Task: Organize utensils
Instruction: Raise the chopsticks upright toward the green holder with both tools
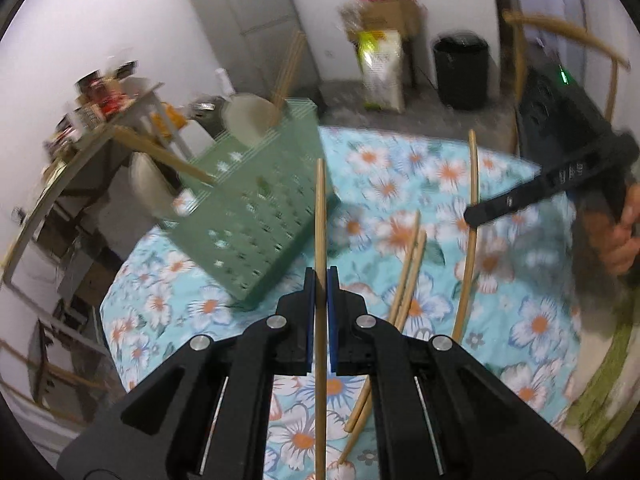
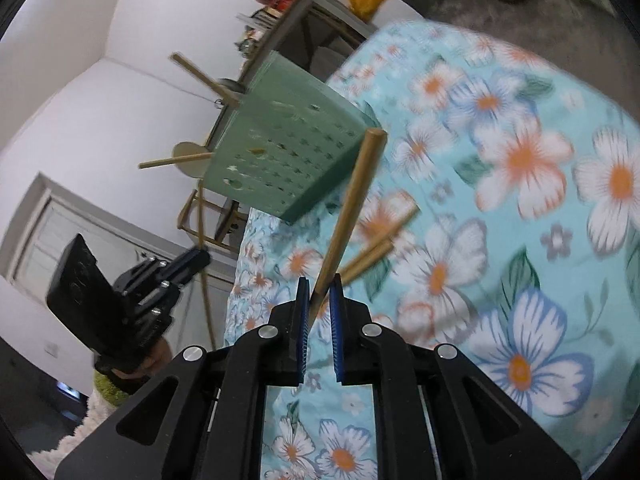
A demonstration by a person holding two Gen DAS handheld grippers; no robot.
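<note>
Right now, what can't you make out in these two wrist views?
- Green holder interior: both views, hidden by its perforated wall.
- Shelf clutter: left view, motion-blurred, unreadable.
- Lower end of the left gripper's chopstick: cut off by the bottom edge.
- Right gripper's chopstick: its gripped end is hidden between the pads.
</note>
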